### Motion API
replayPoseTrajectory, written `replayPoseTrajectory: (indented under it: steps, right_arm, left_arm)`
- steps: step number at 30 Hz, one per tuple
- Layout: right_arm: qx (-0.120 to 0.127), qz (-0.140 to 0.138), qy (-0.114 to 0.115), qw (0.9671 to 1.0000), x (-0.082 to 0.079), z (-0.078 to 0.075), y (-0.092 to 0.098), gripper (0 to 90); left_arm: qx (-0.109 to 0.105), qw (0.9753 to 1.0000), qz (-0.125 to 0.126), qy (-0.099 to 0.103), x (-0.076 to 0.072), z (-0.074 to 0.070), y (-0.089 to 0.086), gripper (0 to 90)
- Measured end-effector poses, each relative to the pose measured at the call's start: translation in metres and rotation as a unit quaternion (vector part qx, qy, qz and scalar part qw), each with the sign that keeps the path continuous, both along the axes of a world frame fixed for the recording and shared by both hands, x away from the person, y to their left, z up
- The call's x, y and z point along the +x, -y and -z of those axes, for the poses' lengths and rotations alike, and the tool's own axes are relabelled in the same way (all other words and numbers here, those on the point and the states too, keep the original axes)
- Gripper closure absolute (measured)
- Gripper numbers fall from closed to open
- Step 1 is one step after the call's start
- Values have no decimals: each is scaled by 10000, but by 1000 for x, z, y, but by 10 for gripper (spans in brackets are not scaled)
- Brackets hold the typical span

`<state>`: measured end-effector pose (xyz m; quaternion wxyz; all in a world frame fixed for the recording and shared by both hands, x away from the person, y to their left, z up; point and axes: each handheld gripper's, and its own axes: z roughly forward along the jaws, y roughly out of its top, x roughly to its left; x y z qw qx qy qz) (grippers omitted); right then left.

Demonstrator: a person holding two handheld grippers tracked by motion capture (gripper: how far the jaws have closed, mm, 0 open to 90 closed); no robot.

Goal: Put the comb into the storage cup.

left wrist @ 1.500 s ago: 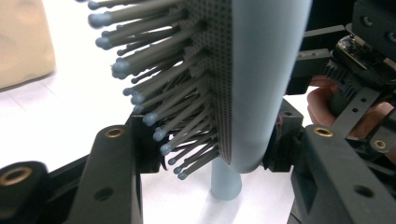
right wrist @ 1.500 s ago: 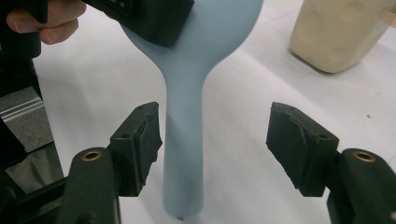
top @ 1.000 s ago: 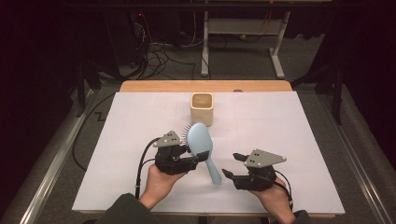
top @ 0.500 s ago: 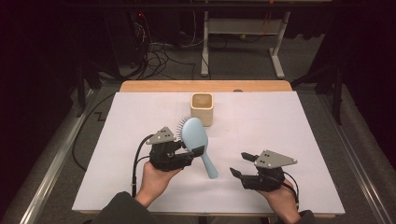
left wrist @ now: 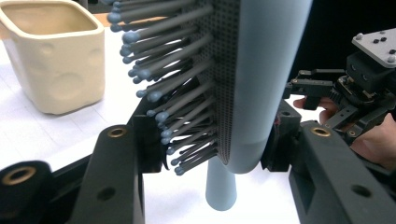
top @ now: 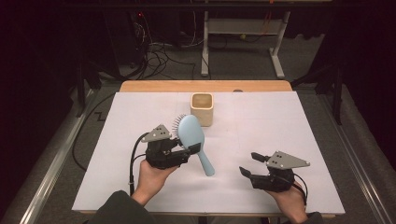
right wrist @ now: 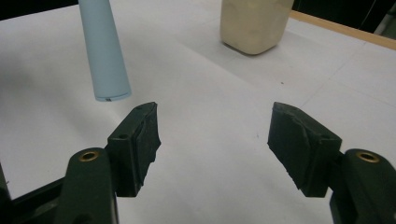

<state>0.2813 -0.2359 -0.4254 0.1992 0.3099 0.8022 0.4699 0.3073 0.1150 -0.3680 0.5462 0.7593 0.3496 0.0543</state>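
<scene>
A light blue hairbrush (top: 194,137) is held above the white table, its handle slanting down to the right. My left gripper (top: 189,150) is shut on the lower part of its head. In the left gripper view the grey bristles (left wrist: 175,88) point left, toward the cup (left wrist: 53,53), and the blue back (left wrist: 261,79) faces right. My right gripper (top: 250,165) stands open near the front right, with nothing between its jaws. In the right gripper view (right wrist: 215,140) the brush handle's end (right wrist: 105,51) hangs above and left of the jaws.
A cream square cup (top: 202,108) stands upright at the back middle of the white sheet (top: 303,135), just behind the brush. A wooden table edge (top: 205,86) runs behind it. Cables and a metal stand's legs (top: 240,42) lie on the floor beyond.
My left gripper has lifted the brush and carried it left and back toward the cup. My right gripper has drawn away toward the front right, open.
</scene>
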Motion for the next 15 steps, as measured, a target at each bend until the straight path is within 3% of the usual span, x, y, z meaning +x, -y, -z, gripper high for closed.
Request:
replayPoseTrajectory:
  steps: [15]
  right_arm:
    - [322, 630, 167, 9974, -12, 7, 48, 318]
  left_arm:
    - [59, 9997, -184, 114, 0, -8, -9, 524]
